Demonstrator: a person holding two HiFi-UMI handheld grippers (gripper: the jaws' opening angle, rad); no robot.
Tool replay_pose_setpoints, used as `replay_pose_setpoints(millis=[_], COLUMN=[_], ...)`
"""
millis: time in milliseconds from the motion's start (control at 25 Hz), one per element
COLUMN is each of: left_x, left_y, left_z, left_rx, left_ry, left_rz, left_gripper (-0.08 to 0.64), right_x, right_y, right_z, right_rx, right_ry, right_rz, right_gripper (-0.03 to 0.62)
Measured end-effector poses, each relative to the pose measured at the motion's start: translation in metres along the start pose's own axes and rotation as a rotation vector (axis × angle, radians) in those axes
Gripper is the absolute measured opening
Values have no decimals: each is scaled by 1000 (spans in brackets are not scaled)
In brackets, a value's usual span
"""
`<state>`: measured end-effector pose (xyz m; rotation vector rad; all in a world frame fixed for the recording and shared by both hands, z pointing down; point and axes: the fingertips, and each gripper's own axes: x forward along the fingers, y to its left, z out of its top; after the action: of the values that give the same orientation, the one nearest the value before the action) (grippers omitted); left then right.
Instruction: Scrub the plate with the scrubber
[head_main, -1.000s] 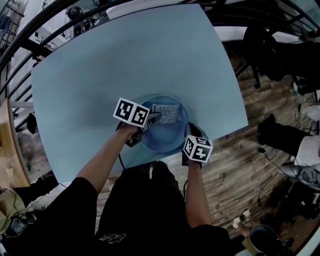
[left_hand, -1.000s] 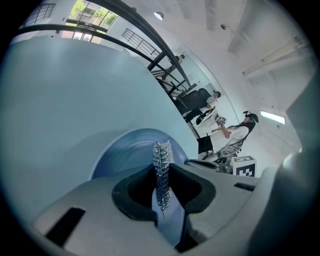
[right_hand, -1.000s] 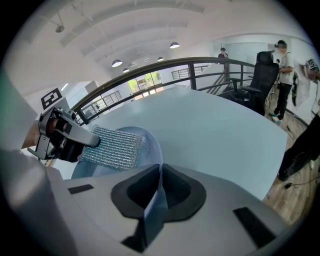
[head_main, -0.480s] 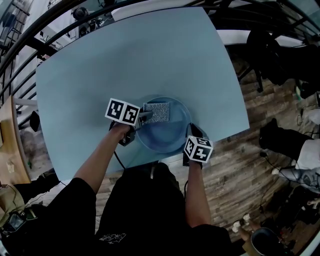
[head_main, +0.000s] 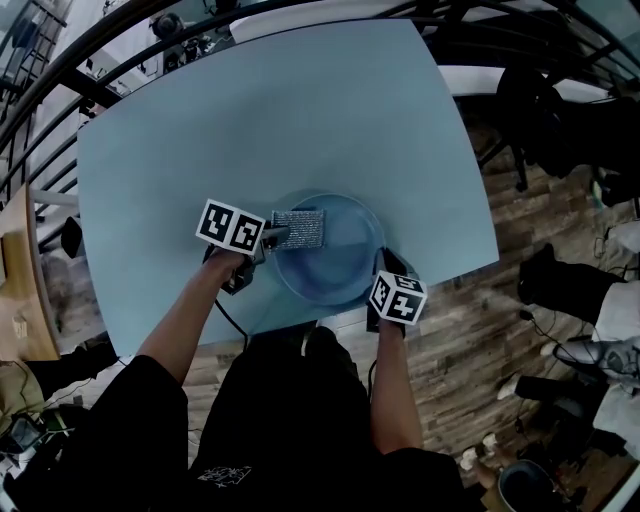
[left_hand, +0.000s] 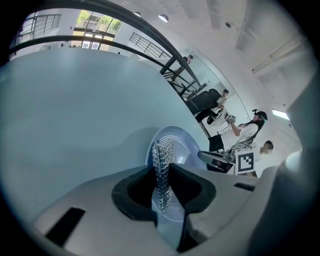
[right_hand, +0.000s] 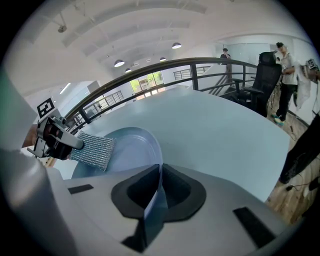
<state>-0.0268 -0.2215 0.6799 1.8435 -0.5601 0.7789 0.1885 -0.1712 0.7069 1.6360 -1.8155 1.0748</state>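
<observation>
Pale blue fills most of the head view: a round plate (head_main: 340, 262) lies on a table (head_main: 250, 120) of nearly the same colour, close to the table edge nearest you.

Your left gripper (head_main: 273, 238) is clamped on a silvery mesh scrubber (head_main: 298, 228). In the left gripper view the scrubber stands on edge between the two dark pads, pinched at its near end, with most of its length reaching out past the fingertips. Beyond and below those fingertips is the plate, and from overhead the scrubber lies over the plate's far left part, its free end pointing toward the plate's middle. Whether the mesh presses on the surface or sits just above it cannot be told.

Your right gripper (right_hand: 157, 187) is closed on the plate itself. In the right gripper view the thin blue rim runs straight between the pads, and the rest of the plate spreads out ahead of the fingertips and to their left. The scrubber and the left gripper's tips show at the plate's far left side from there.

Marker cubes (head_main: 231, 226) ride on both grippers. Past the table edge to your right is a wood floor (head_main: 470, 330).
</observation>
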Motion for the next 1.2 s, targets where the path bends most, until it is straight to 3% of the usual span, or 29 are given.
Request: replay_pose_setpoints(millis=[480, 840, 1200], left_x=[-18, 0, 20], left_y=[2, -26, -45], left_z=[-39, -62, -67], left_rx=[-3, 94, 126], left_ry=[87, 197, 226], left_rz=[-43, -75, -112], left_gripper=[89, 89, 89], right_x=[0, 0, 0], right_y=[0, 3, 4], right_z=[0, 1, 1], right_rx=[-10, -13, -10], right_ry=[5, 10, 12], right_rz=[1, -5, -13], right_gripper=[21, 21, 21])
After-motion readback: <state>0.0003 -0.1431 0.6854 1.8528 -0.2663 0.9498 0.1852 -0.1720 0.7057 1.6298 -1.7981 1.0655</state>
